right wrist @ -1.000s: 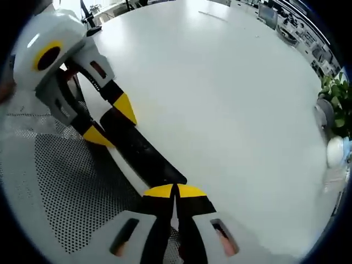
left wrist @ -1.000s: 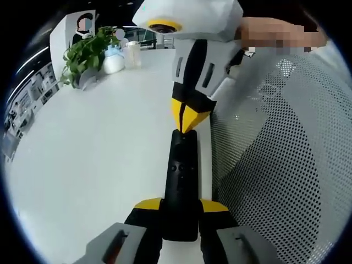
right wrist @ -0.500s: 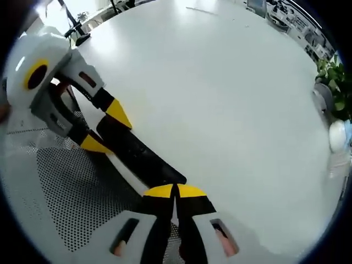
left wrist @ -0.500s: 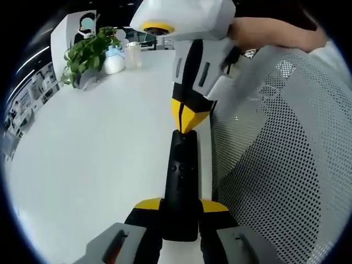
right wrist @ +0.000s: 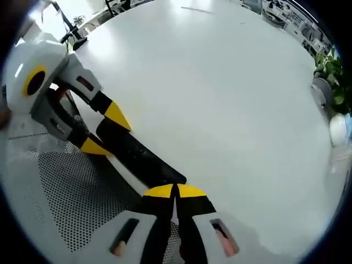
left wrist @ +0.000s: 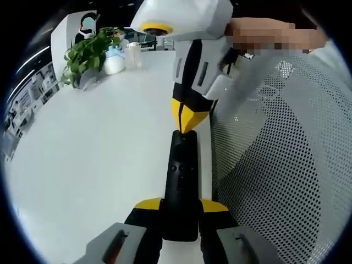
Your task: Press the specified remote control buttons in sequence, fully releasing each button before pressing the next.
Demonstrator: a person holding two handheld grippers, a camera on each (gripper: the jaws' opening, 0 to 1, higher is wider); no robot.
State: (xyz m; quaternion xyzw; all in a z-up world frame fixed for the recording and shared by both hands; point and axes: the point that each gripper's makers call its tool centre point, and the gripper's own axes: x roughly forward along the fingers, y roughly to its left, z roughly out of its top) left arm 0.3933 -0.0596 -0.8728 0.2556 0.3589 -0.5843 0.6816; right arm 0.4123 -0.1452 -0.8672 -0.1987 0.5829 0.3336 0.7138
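At the counter (left wrist: pixel 82 165) edge, the left gripper (left wrist: pixel 180 212) pinches a black remote (left wrist: pixel 180 181) while the right gripper (right wrist: pixel 175 191), fingers pressed together, bears on its far end, seemingly mid-press; a full lift-off should precede the next button.

Remote (left wrist: pixel 180 181): near end hidden between left gripper (left wrist: pixel 180 204) jaws; button markings too small to read. Right gripper (right wrist: pixel 175 191) tips cover its far end. Plant (right wrist: pixel 333 77) cut by edge.

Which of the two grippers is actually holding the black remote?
The left gripper: its jaws clamp the remote on both sides. The right gripper, shut, only touches its far end.
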